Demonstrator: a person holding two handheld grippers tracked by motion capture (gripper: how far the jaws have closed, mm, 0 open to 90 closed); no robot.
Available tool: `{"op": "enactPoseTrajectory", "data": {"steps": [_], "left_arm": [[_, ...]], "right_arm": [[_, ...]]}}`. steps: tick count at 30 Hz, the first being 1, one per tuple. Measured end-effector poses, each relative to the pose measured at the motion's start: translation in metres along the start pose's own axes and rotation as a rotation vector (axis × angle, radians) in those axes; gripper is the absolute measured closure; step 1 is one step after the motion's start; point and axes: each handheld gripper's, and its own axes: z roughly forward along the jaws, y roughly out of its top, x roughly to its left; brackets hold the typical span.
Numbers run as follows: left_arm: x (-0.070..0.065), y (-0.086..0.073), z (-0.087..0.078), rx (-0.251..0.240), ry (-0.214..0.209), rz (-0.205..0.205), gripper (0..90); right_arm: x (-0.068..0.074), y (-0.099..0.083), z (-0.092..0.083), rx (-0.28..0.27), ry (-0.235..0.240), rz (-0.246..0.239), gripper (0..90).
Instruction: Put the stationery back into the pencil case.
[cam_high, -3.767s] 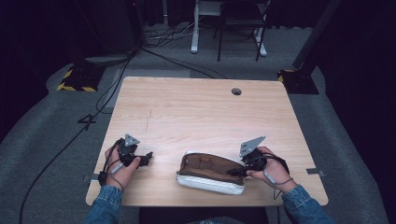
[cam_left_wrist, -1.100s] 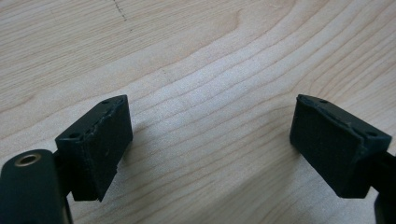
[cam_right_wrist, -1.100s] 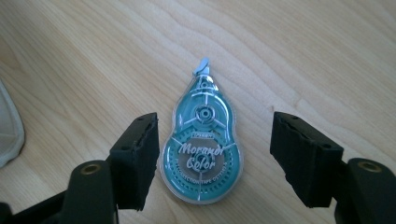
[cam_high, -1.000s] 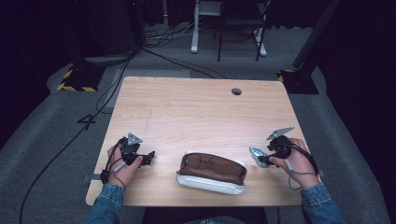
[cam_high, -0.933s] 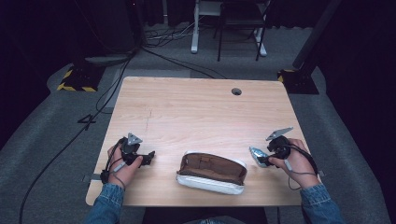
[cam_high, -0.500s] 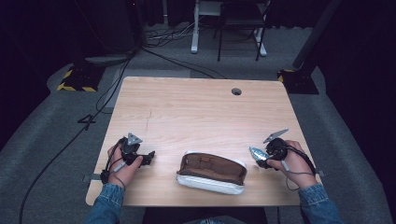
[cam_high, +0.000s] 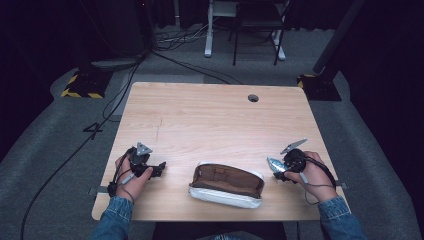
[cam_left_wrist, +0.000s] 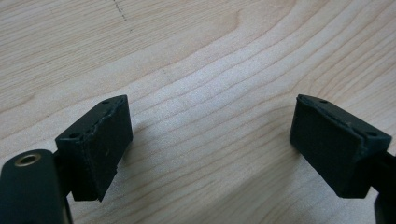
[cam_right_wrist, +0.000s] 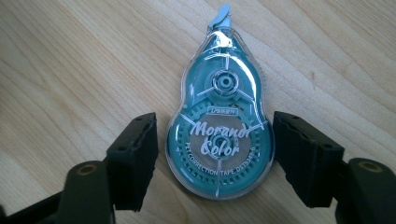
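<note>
**Tape roller lying between the right jaws**

The right gripper (cam_right_wrist: 215, 158) has just been closing a little, but its pads are not pressing the tape roller (cam_right_wrist: 220, 126), which is lying flat on the table (cam_high: 210, 120), right of the open pouch (cam_high: 227, 184). The left gripper (cam_left_wrist: 210, 144) is resting released, grasping nothing.

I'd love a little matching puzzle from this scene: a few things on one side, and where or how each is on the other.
Things:
1. correction tape
2. pencil case
3. left tongs
4. round hole

Places or states:
A. far part of the table, towards its right
B. lying flat between the right tongs
C. open over bare wood
D. lying open near the front edge, in the middle

Pairs: 1-B, 2-D, 3-C, 4-A
</note>
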Motion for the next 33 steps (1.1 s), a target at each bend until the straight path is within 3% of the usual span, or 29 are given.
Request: {"op": "enactPoseTrajectory", "data": {"steps": [2, 18, 33], "left_arm": [[0.0, 0.0, 0.0, 0.0, 0.0, 0.0, 13.2], [0.0, 0.0, 0.0, 0.0, 0.0, 0.0, 13.2], [0.0, 0.0, 0.0, 0.0, 0.0, 0.0, 13.2]], "right_arm": [[-0.001, 0.0, -0.001, -0.003, 0.001, 0.005, 39.0], [0.0, -0.001, -0.001, -0.046, 0.009, 0.028, 39.9], [0.0, 0.002, -0.024, -0.138, -0.001, 0.046, 40.0]]}}
